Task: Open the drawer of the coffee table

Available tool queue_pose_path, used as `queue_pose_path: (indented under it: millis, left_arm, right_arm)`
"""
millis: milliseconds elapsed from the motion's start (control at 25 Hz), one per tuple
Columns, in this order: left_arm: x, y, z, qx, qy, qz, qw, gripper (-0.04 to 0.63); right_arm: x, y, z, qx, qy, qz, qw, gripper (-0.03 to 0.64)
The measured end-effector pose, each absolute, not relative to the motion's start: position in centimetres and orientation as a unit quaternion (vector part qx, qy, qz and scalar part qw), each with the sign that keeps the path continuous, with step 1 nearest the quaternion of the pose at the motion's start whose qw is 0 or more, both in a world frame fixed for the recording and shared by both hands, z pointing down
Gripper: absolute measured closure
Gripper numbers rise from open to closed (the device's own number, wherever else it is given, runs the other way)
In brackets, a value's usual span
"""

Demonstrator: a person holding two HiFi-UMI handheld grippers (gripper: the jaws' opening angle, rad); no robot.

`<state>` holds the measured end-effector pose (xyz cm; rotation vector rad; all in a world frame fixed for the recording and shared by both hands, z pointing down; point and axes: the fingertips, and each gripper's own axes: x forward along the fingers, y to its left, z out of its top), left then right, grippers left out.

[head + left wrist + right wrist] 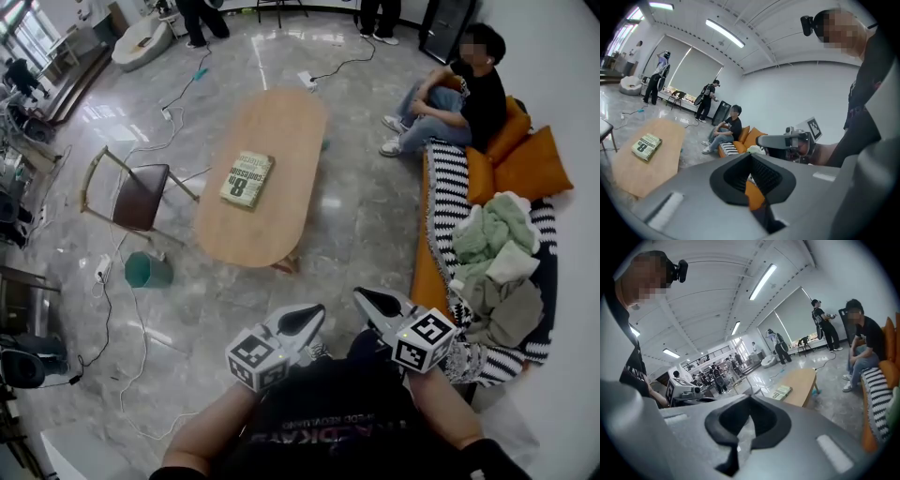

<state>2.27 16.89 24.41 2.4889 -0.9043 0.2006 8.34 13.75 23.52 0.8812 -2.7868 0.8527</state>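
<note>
The oval wooden coffee table [272,197] stands on the grey floor ahead of me, with a book [247,178] lying on its top; no drawer shows from here. My left gripper [314,317] and right gripper [364,298] are held side by side close to my body, well short of the table's near end. Both are shut with nothing between the jaws. In the left gripper view the table [651,157] lies at the left with the book [647,146] on it. The right gripper view shows the table [801,385] and the book [782,392] farther off.
An orange sofa [439,272] with a striped throw and a heap of clothes runs along the right; a person [459,98] sits at its far end. A folding chair [131,197] and a green bin [148,270] stand left of the table. Cables cross the floor.
</note>
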Motion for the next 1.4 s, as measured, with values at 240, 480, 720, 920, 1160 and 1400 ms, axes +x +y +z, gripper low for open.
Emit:
queue_pose_path:
  millis: [240, 480, 720, 920, 1160, 1400]
  left_arm:
    - [2.1, 13.9, 24.4, 0.894, -0.372, 0.068, 0.242, 0.597]
    - [3.3, 8.3, 24.8, 0.869, -0.426, 0.048, 0.245, 0.596]
    - [6.2, 2.8, 25.3, 0.854, -0.456, 0.047, 0.246, 0.596]
    - [7.3, -1.4, 25.1, 0.833, -0.494, 0.044, 0.245, 0.597]
    - [7.7, -4.7, 24.7, 0.799, -0.548, 0.024, 0.247, 0.597]
    - [8.8, -4.8, 25.9, 0.771, -0.581, 0.020, 0.260, 0.595]
  right_arm:
    - [8.0, 9.8, 23.6, 0.249, -0.925, 0.282, 0.057, 0.617]
    - [8.9, 4.6, 24.2, 0.196, -0.937, 0.279, 0.078, 0.617]
    - [11.1, -1.7, 25.2, 0.155, -0.942, 0.282, 0.094, 0.617]
    - [12.2, -6.5, 25.3, 0.120, -0.947, 0.280, 0.103, 0.615]
    - [12.4, -10.1, 25.2, 0.070, -0.953, 0.268, 0.121, 0.616]
    - [12.7, -12.2, 25.9, 0.030, -0.955, 0.262, 0.138, 0.616]
